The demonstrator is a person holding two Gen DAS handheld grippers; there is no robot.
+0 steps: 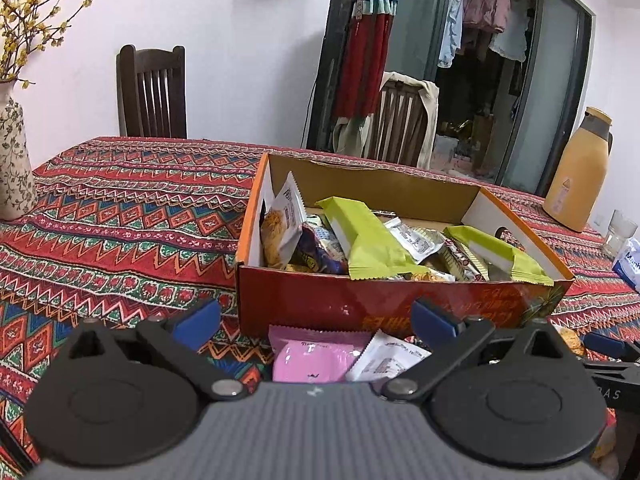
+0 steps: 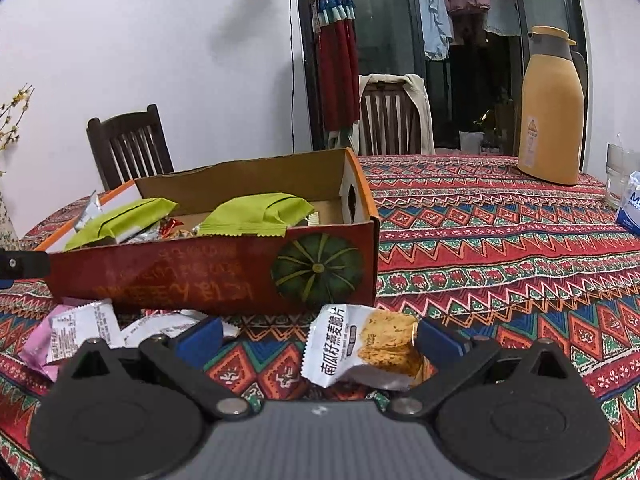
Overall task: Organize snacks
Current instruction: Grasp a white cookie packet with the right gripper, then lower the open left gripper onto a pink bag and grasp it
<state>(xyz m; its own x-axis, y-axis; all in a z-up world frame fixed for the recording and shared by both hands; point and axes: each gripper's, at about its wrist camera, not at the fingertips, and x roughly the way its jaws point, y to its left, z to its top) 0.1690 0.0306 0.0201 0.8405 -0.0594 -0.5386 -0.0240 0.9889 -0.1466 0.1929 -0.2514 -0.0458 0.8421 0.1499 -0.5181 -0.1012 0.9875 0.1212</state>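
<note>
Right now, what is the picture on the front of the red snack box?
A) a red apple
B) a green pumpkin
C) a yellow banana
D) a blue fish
B: in the right wrist view, the front wall of the red snack box shows a round green pumpkin with pale stripes, near the box's right end.

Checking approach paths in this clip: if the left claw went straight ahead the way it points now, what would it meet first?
Probably the pink packet lying on the tablecloth between the open left claw's fingers, with a white packet beside it. Just beyond stands the box's red front wall. Height above the cloth is unclear, so it could pass over them and hit the box.
</note>
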